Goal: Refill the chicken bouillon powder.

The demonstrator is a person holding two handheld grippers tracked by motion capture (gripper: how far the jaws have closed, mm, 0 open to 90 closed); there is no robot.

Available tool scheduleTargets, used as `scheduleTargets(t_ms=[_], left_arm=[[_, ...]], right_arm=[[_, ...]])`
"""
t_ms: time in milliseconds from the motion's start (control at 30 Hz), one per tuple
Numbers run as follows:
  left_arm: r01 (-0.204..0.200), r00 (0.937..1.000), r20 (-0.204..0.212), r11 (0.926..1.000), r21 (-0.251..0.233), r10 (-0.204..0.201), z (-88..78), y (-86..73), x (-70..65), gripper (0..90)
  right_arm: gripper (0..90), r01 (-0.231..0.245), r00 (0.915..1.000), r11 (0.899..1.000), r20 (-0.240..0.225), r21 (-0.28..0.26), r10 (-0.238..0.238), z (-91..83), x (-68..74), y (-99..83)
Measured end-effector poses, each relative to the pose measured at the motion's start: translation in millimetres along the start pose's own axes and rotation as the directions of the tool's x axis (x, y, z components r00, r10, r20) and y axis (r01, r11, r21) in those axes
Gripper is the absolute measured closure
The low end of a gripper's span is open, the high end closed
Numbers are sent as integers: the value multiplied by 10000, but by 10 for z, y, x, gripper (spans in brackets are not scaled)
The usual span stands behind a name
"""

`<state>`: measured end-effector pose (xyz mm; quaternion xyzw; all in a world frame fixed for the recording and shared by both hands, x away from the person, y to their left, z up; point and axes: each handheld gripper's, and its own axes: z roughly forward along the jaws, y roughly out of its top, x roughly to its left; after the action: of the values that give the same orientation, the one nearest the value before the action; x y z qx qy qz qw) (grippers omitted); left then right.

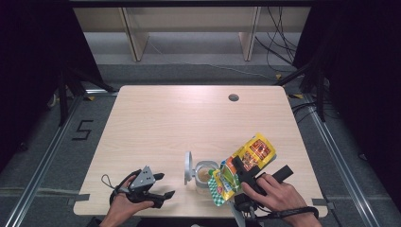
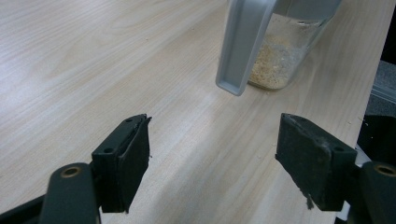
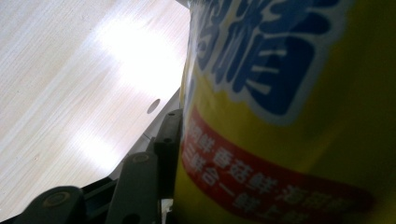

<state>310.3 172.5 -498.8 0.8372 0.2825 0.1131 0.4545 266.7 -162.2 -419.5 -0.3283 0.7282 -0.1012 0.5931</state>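
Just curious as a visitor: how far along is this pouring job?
Done: the jar stands with its lid flipped open and some powder at the bottom. In hand: the right gripper tips the yellow packet over it. Left: mostly filling; the left gripper waits open nearby.

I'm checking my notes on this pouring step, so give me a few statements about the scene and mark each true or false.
1. The right hand-held gripper is shut on the yellow printed foil pouch. True.
2. The clear glass jar with the grey flip lid is empty. False: pale grains lie at its bottom.
3. The jar's lid is closed. False: it stands open at the jar's left.
4. The left hand-held gripper holds nothing, jaws apart. True.
5. The pouch lies flat on the light wooden table. False: it is held tilted over the jar.
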Motion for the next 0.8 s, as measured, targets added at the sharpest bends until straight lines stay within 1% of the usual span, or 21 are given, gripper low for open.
scheduleTargets(t_ms=[33,100,200,267,300,333,367,400,433,467,500,567,633,667,700,733,767,800], left_arm=[[200,9998,-18,9998,5,-200,0,-3,-11,252],[180,9998,-4,9998,-29,-180,3,-2,-5,253],[155,9999,-64,9998,124,-154,-7,1,3,253],[205,9997,-96,9998,40,-204,-5,-4,0,252],[164,9999,-49,9998,-106,-165,2,-5,3,251],[-15,10000,-53,10000,-69,14,-2,1,19,251],[48,10000,-61,10000,-34,-48,-4,4,20,248],[280,9995,-133,9996,13,-280,-6,-3,13,248],[230,9997,-105,9997,34,-229,-10,-2,15,248],[285,9996,-56,9996,19,-285,-10,-1,10,249],[258,9996,-63,9996,-94,-258,-3,-4,7,249],[251,9996,-84,9996,-119,-252,0,-5,5,248],[254,9996,-84,9997,-27,-254,-5,-3,6,249],[175,9998,-69,9998,-22,-175,-8,-1,12,249],[315,9995,-63,9995,-56,-316,-4,-4,7,249],[242,9997,-93,9997,-84,-243,-6,-3,11,249],[292,9995,-120,9995,-85,-293,-9,-3,6,249],[270,9996,-100,9995,-154,-272,-3,-5,13,249]], right_arm=[[588,13,10000,10000,1,-5,-13,0,-2,-1],[588,8,10000,10000,-1,0,-8,0,-1,-1],[589,6,10000,10000,0,-9,-6,-1,-1,-1],[589,1,10000,10000,19,3,-1,-1,0,1],[589,15,9999,10000,164,45,-16,-3,7,5],[589,52,10000,10000,-3,32,-52,-1,2,9],[589,44,10000,10000,25,55,-44,-1,2,11],[589,31,9999,10000,155,62,-31,-3,2,10],[589,28,9998,10000,174,41,-28,-7,1,8],[590,22,10000,10000,52,15,-22,-8,-6,8],[590,117,9999,9999,93,-8,-117,-7,-21,8],[590,66,9999,10000,134,15,-66,-12,-19,4],[590,121,9999,9999,103,-4,-121,-10,-24,4],[590,105,9998,9999,157,11,-106,-10,-21,4],[590,73,9997,10000,233,33,-73,-12,-17,4],[591,69,9997,10000,232,29,-70,-11,-16,3],[591,57,9999,10000,96,-5,-57,-8,-19,3],[591,100,9999,9999,65,-18,-100,-7,-19,5]])
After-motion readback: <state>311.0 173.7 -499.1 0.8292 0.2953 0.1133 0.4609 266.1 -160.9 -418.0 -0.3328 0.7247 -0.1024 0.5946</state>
